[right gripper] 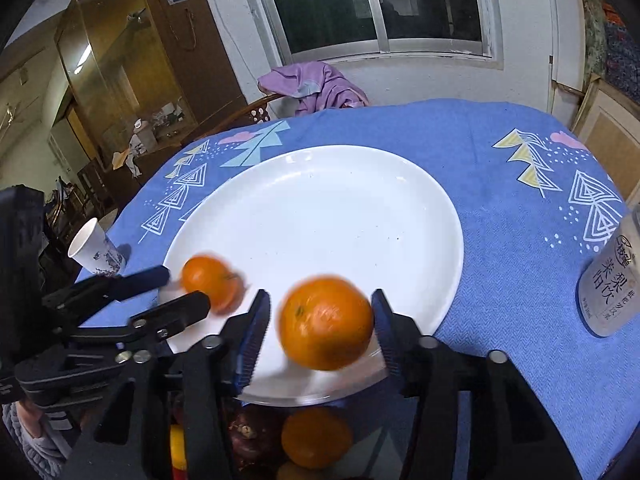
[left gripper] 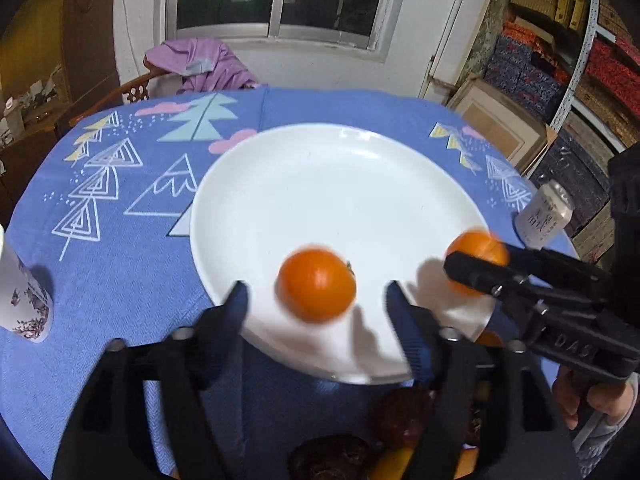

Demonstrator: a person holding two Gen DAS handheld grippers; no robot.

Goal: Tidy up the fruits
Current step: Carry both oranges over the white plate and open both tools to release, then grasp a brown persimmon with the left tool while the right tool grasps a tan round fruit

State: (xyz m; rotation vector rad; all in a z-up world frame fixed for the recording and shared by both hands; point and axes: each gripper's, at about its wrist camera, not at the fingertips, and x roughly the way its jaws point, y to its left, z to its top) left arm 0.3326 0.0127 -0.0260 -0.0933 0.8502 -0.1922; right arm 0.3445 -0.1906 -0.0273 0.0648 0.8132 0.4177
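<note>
A blue-clothed bench [left gripper: 120, 300] carries a white plate [left gripper: 340, 184] with two oranges at its near edge. The left hand-held gripper [left gripper: 316, 300] stands spread around the left orange [left gripper: 316, 284], clear of it. The right hand-held gripper [right gripper: 320, 320] is spread beside the right orange [right gripper: 326, 322].

tablecloth [left gripper: 132, 300]: blue, with trees, hills and pink clouds drawn on it.
paper cup [right gripper: 96, 254]: white with small dark flowers, near the left edge of the table.
can [right gripper: 612, 284]: pale, with writing on it, stands at the right side.
purple cloth [right gripper: 316, 88]: lies over a chair behind the table.
window [right gripper: 372, 4]: dark, in the white wall.
boxes [left gripper: 560, 72]: stacked on shelves at the right.
</note>
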